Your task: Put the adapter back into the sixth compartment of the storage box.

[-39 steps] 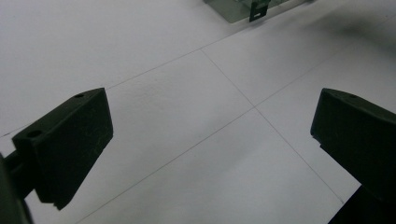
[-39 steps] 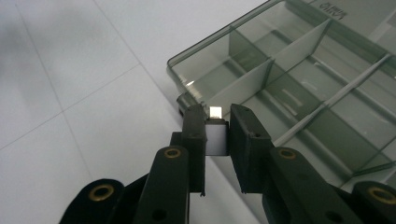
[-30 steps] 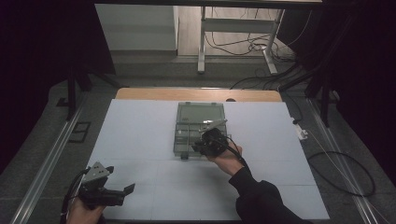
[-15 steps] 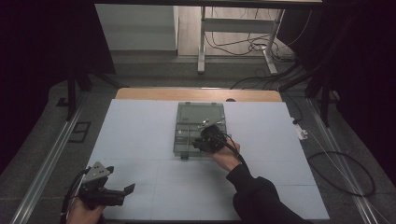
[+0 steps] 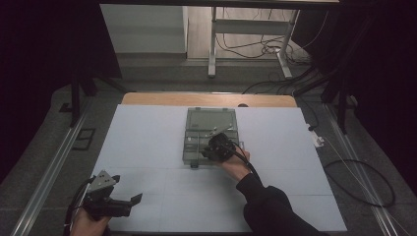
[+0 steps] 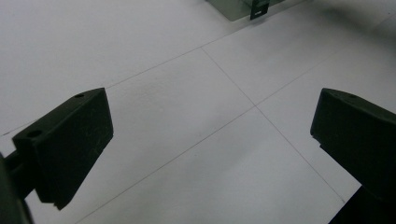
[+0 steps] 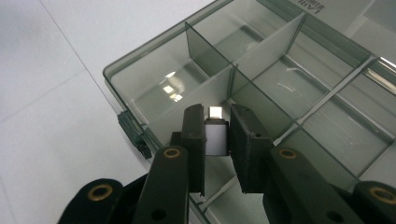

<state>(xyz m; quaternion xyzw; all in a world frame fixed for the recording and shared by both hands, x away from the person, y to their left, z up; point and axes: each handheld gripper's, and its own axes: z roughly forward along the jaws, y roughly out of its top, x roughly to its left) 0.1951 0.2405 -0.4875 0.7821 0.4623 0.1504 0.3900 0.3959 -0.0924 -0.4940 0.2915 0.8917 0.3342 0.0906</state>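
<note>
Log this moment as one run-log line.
right tool: shut on small silver adapter | above compartment box | left tool: open, idle over table

Lettering is seen on the organiser box lid (image 7: 327, 9), cut off at the frame edge; illegible.

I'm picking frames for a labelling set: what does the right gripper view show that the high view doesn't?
Right gripper view alone: a small silver adapter with a metal plug end, pinched between the right gripper jaws, and the box's dividers up close. High view alone: the left gripper near the front left of the white table, jaws apart, and the box's open lid. Both: the compartment box and the right gripper over its near end.
</note>
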